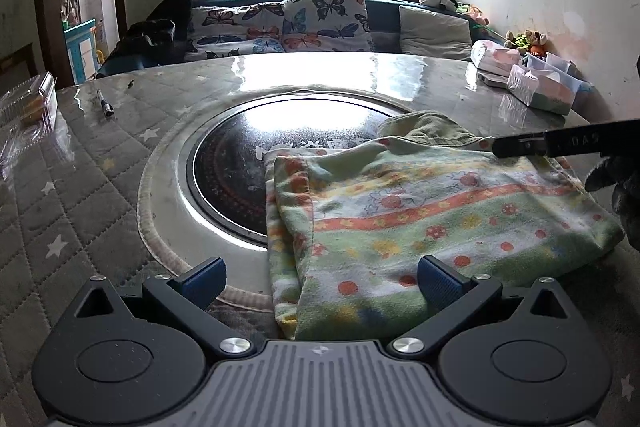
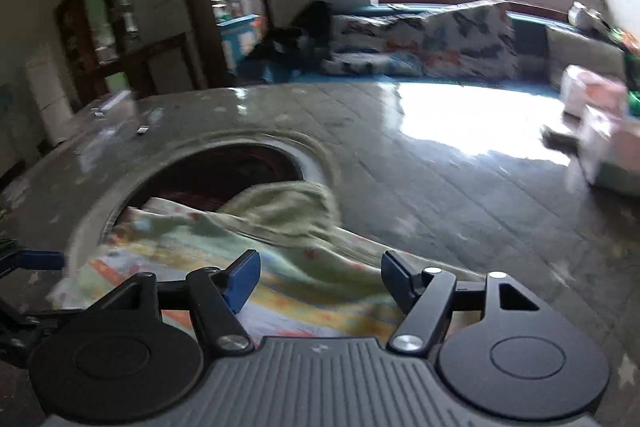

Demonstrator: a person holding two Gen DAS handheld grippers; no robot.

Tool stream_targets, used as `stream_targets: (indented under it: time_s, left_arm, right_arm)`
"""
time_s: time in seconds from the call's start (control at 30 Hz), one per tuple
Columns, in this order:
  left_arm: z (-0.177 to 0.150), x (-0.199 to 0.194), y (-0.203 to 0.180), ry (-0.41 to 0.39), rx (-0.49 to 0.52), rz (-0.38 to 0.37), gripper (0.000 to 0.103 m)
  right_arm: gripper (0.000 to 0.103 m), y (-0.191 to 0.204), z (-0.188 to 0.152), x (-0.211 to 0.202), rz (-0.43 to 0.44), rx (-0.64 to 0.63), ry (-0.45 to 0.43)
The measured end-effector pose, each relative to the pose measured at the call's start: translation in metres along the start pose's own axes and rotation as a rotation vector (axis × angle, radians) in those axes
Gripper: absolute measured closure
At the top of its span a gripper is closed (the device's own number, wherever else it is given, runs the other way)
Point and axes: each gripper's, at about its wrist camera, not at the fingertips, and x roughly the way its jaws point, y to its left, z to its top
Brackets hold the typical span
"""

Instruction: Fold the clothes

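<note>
On the quilted table (image 1: 100, 187), both open, empty grippers (image 1: 322, 277) (image 2: 320, 279) hover over the folded towel (image 1: 420, 227); a careless pinch could undo its fold.

A folded, flower-patterned terry towel (image 1: 420, 219) lies on the round quilted table (image 1: 80, 195), overlapping its central glass hotplate (image 1: 240, 163); a metal pen (image 1: 106, 103) lies far left.

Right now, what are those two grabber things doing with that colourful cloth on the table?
A person is folding a flowery striped cloth on the quilted table, with a gripper in each hand. The cloth lies partly folded beside the round dark plate in the table's middle. The left gripper hovers at its near edge, jaws open. The right gripper is over the cloth, jaws apart and pinching nothing.
</note>
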Motion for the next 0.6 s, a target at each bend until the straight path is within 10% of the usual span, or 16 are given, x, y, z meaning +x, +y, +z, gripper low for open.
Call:
stream_targets:
  time_s: [0.6]
  left_arm:
    - [0.001, -0.006, 0.022, 0.022, -0.088, 0.064, 0.0]
  right_arm:
    - [0.009, 0.062, 0.031, 0.049, 0.06, -0.132, 0.054]
